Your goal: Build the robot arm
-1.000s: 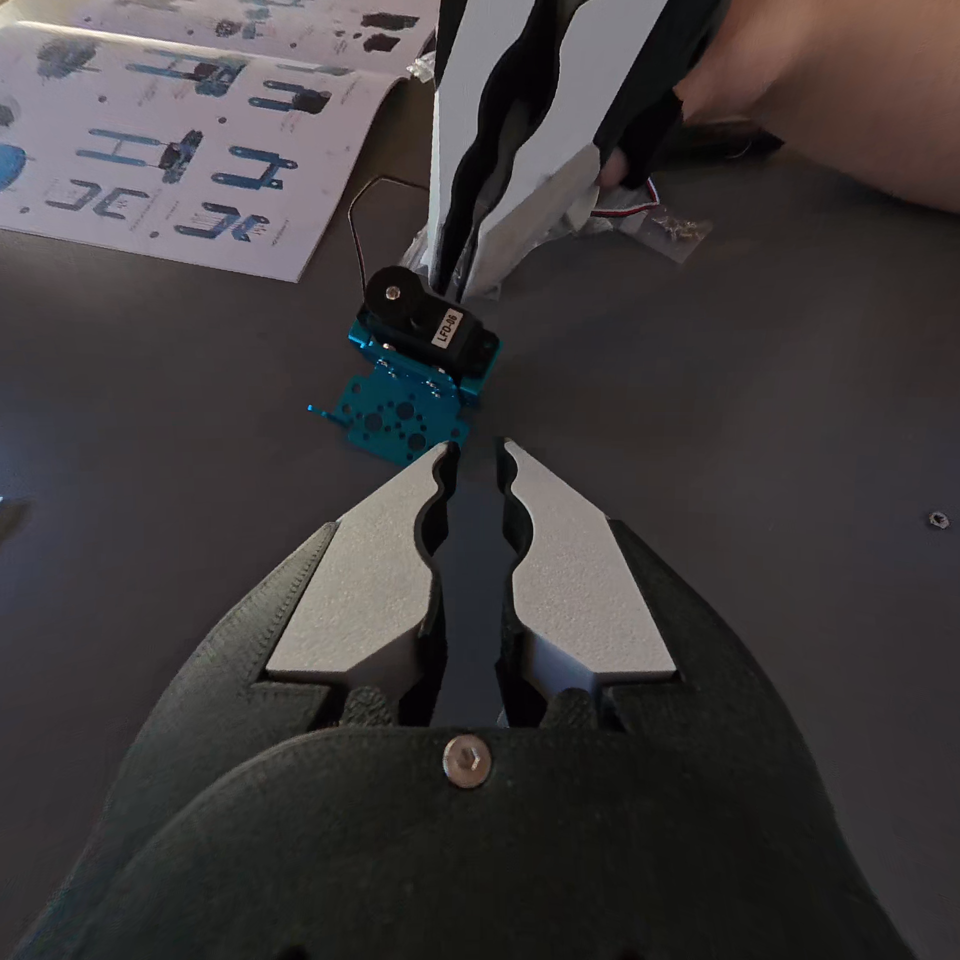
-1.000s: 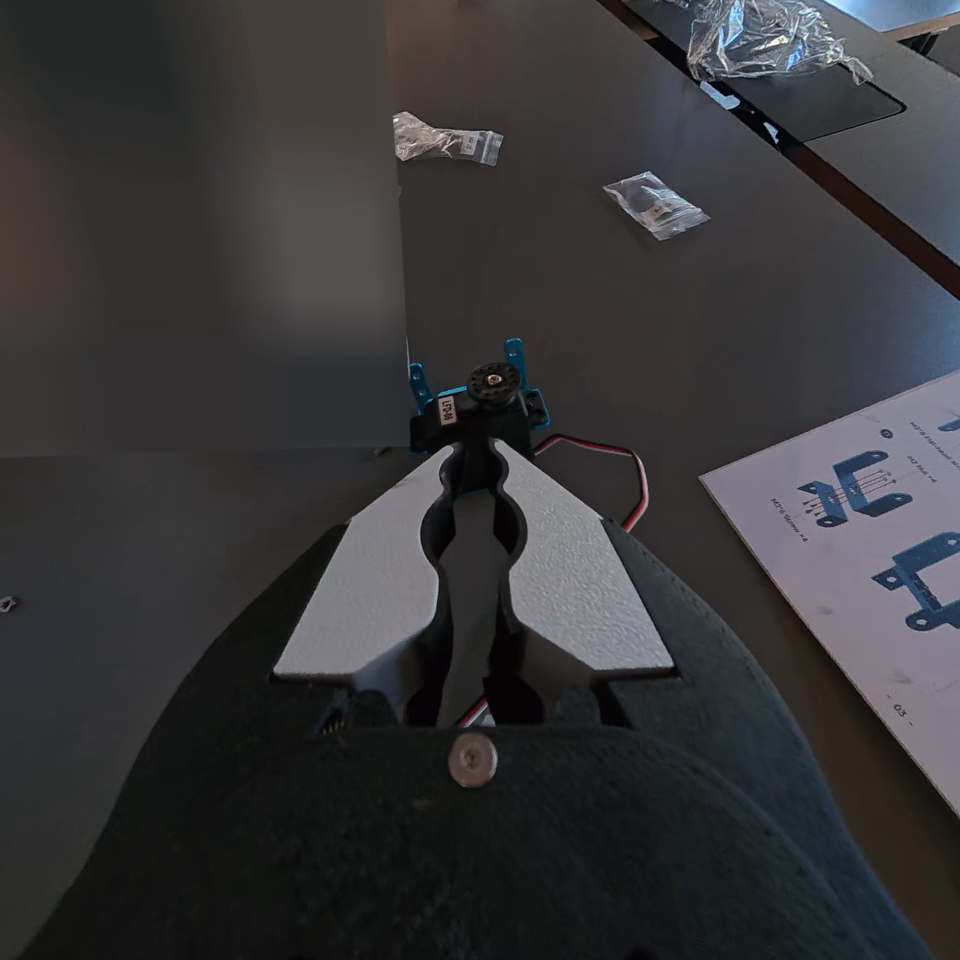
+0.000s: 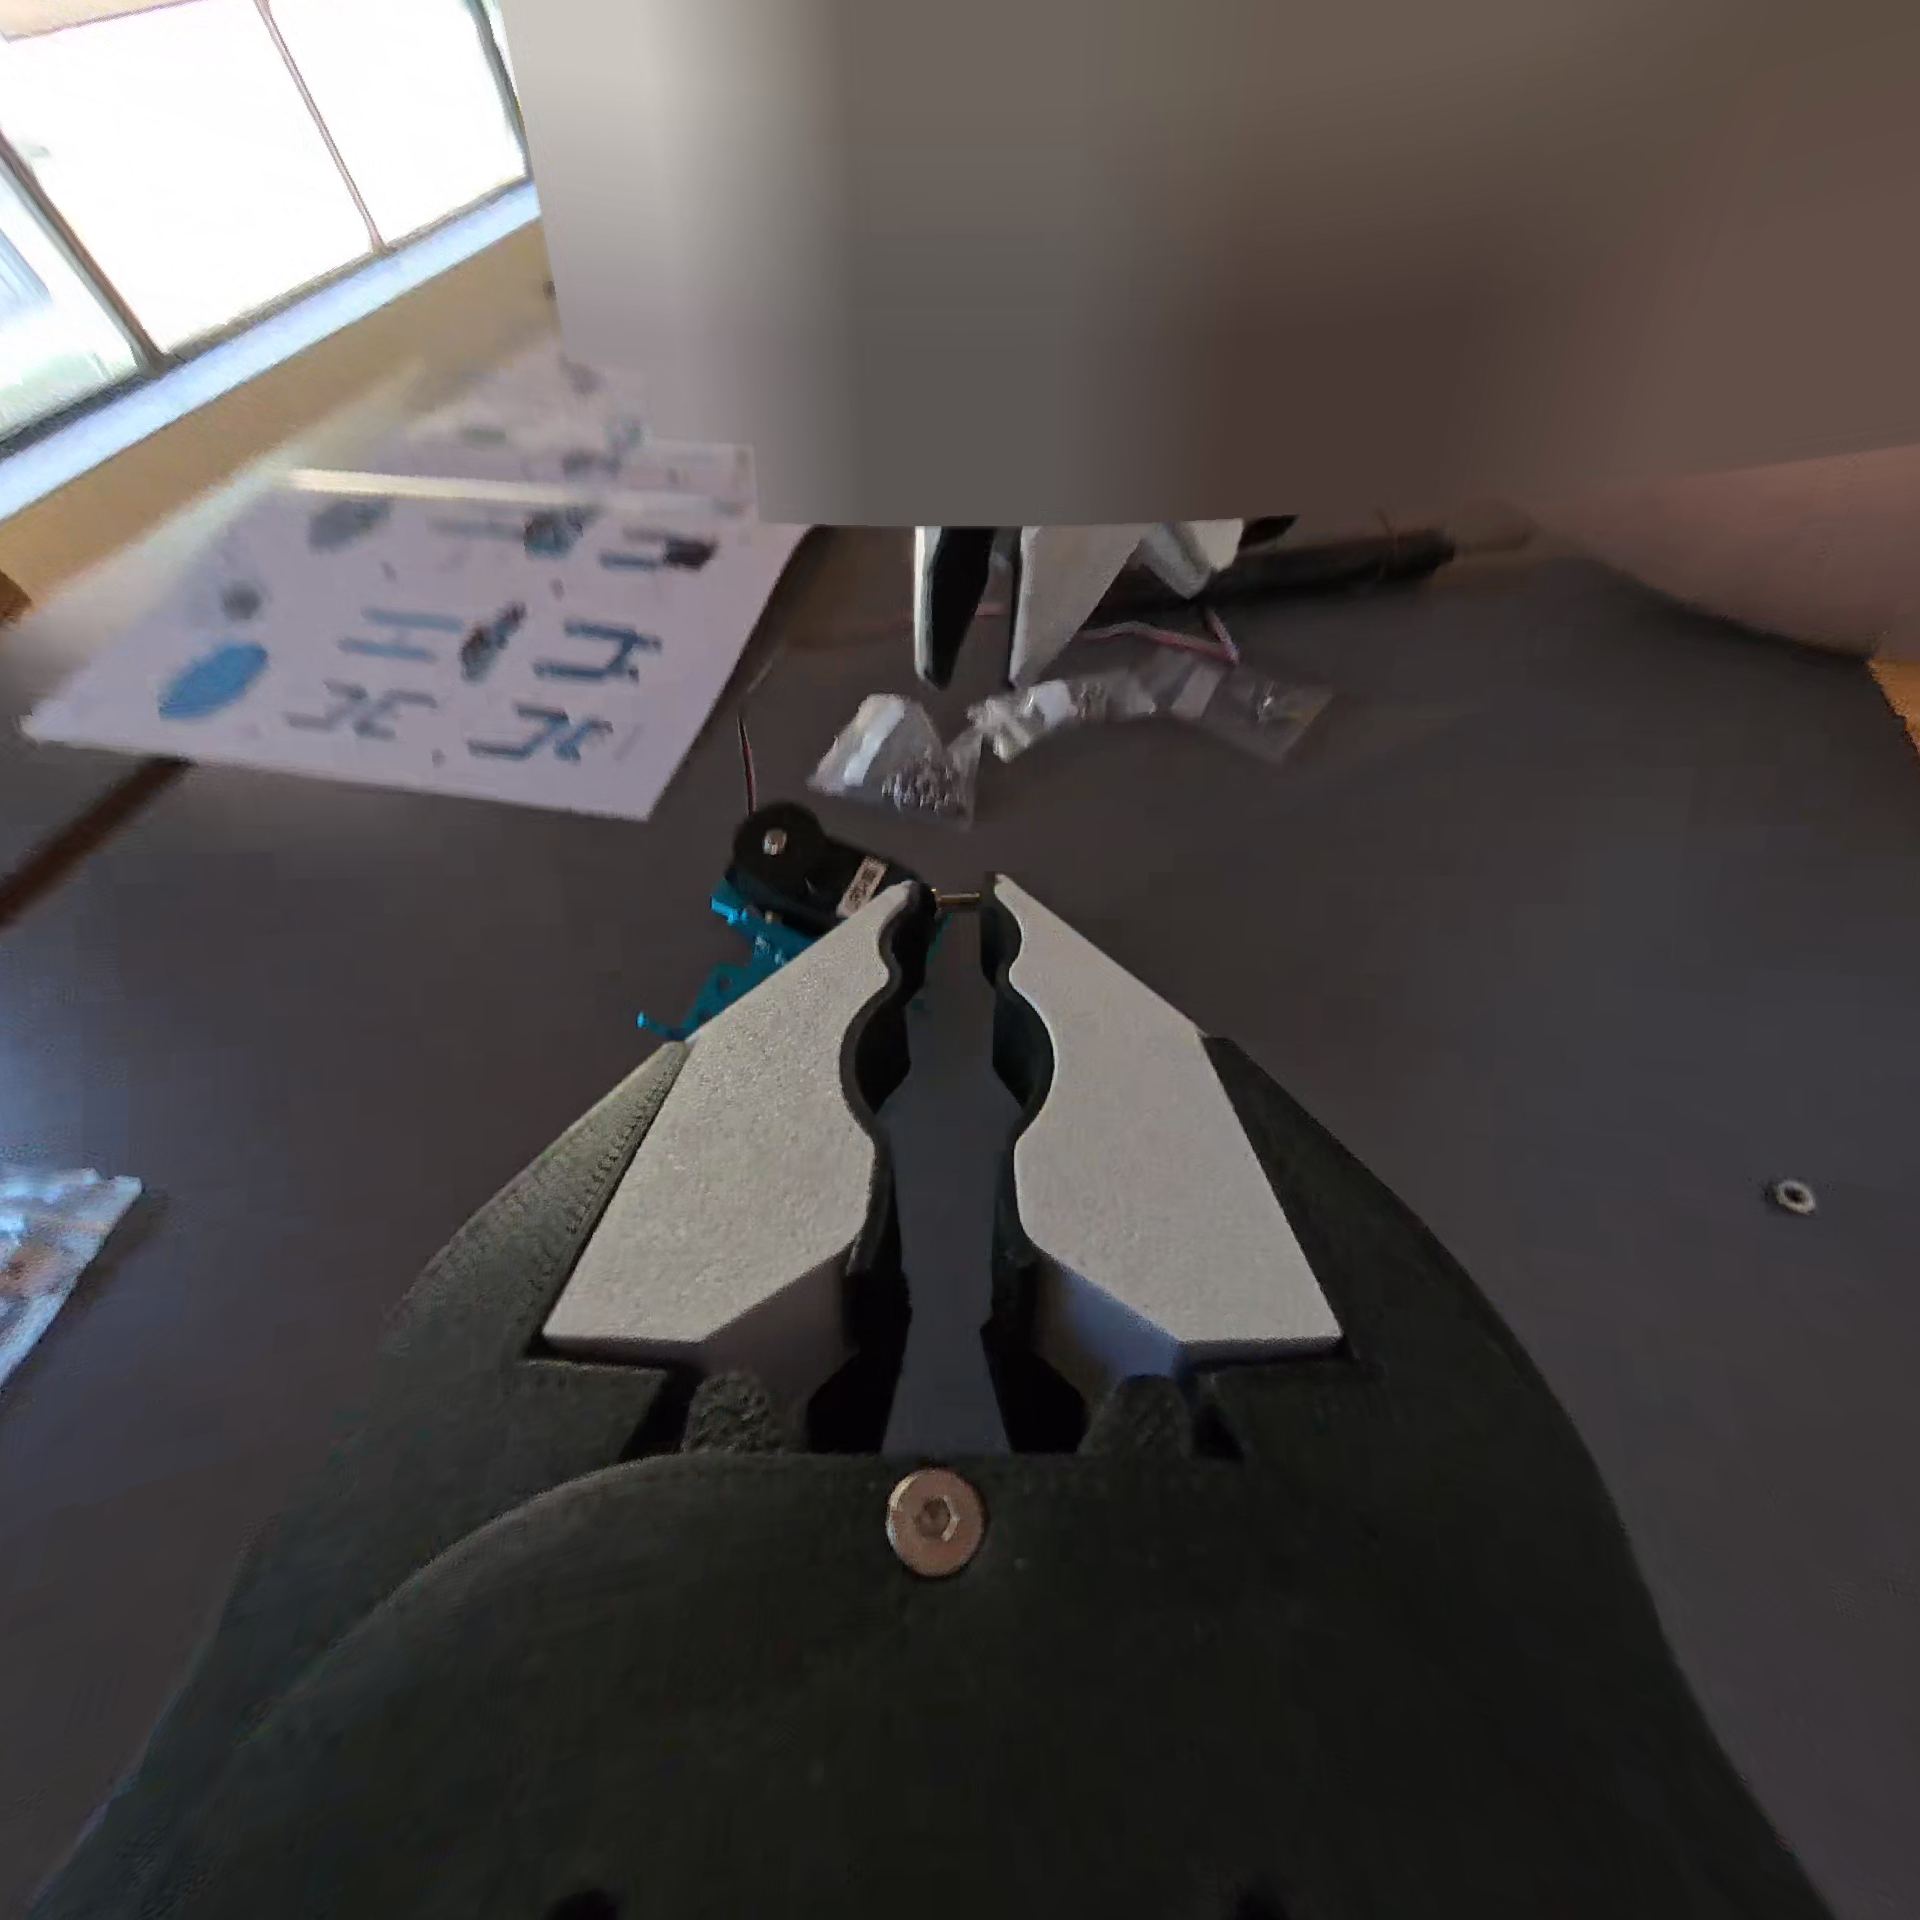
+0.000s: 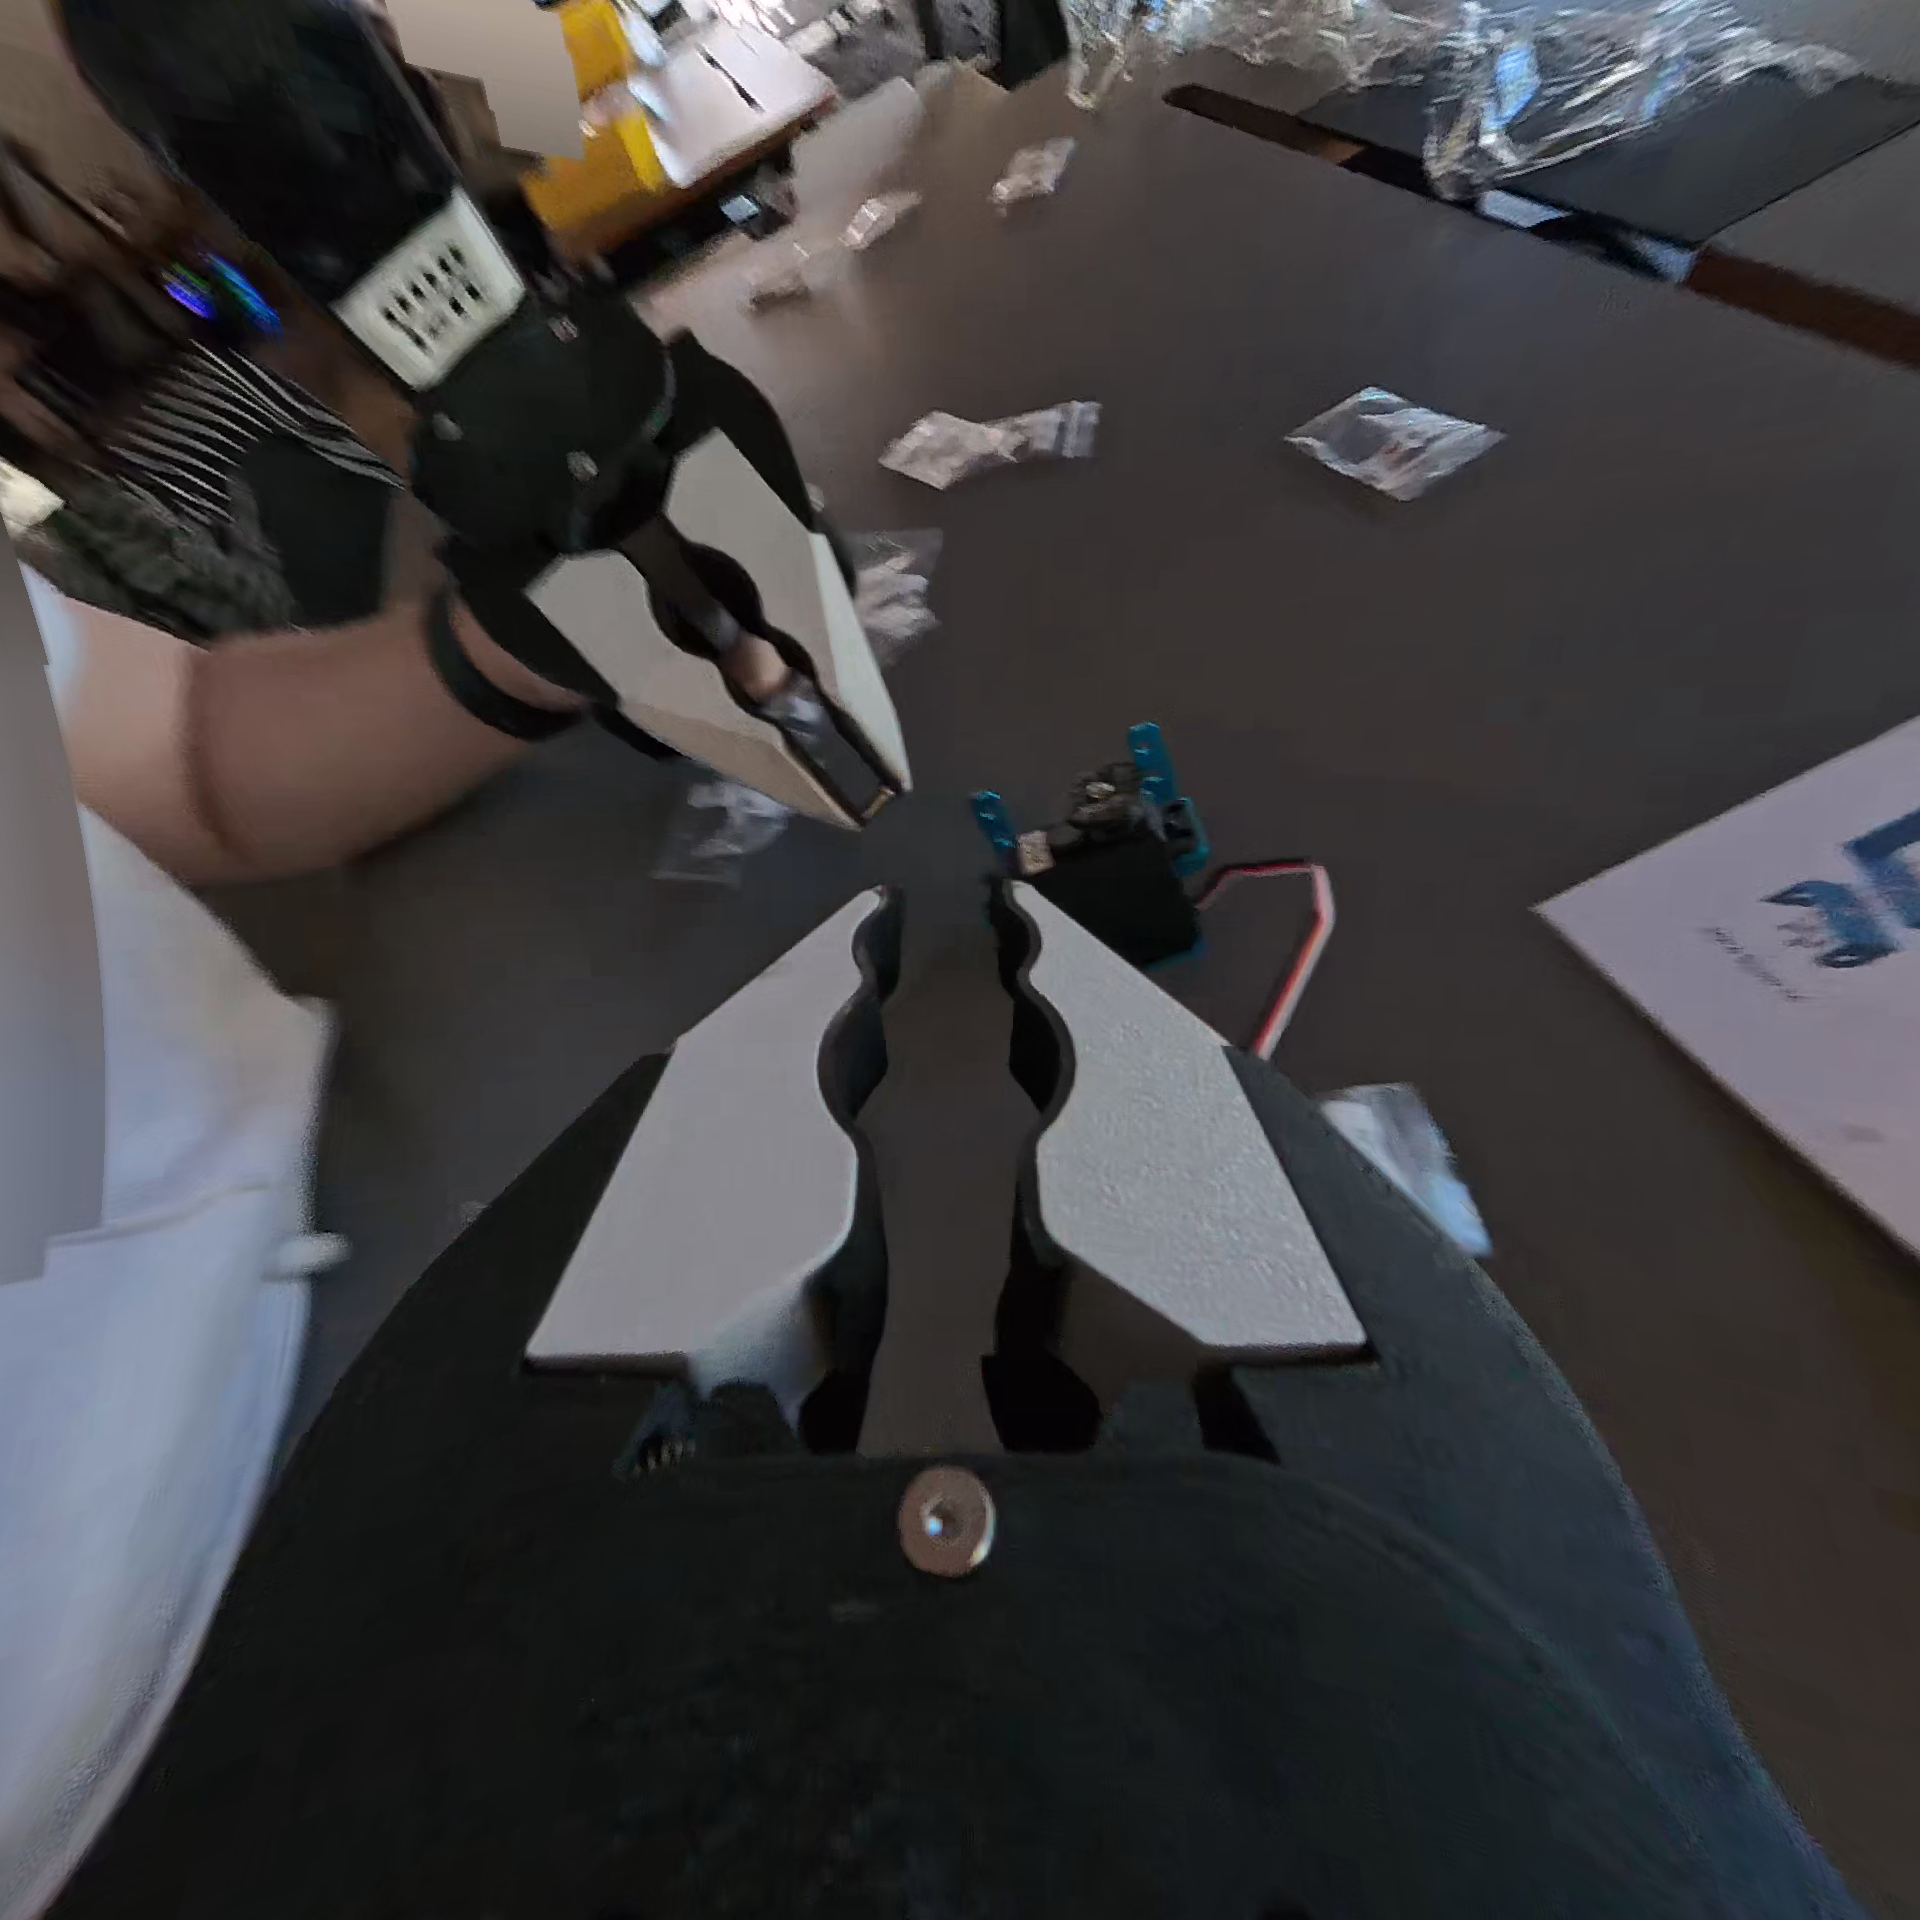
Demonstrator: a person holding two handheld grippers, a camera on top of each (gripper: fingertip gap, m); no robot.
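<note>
Gripping a tiny brass-coloured pin (image 3: 958,902) at their very tips, the left tongs (image 3: 954,906) hang just above the dark worktop (image 3: 1455,987); the pin bridges the narrow gap between the fingertips, and it is too small to say what kind of part it is. Right behind the left finger sits the black servo (image 3: 800,868) on its blue bracket (image 3: 727,961), half hidden by that finger. Its lead (image 3: 750,758) runs back toward a sheet of diagrams (image 3: 416,665), smeared by motion. Two clear bags (image 3: 904,764) of small hardware lie beyond, and a lone nut (image 3: 1789,1196) sits far off to the right. A large blurred patch covers the top of this view, so only the tips of the right tongs (image 3: 977,665) poke out beneath it.

From the right wrist view, the right tongs (image 4: 940,894) are released, parted with only worktop showing between them, and they grasp nothing. The servo (image 4: 1117,883) stands just past the right finger, blue bracket arms (image 4: 1148,764) up, red, white and black lead (image 4: 1294,935) looping behind the finger. The left tongs (image 4: 883,805) angle in from the upper left, pin barely visible at the tips. More bags (image 4: 987,442) are scattered behind, all blurred. The sheet (image 4: 1766,1018) is cut off at the right edge.
</note>
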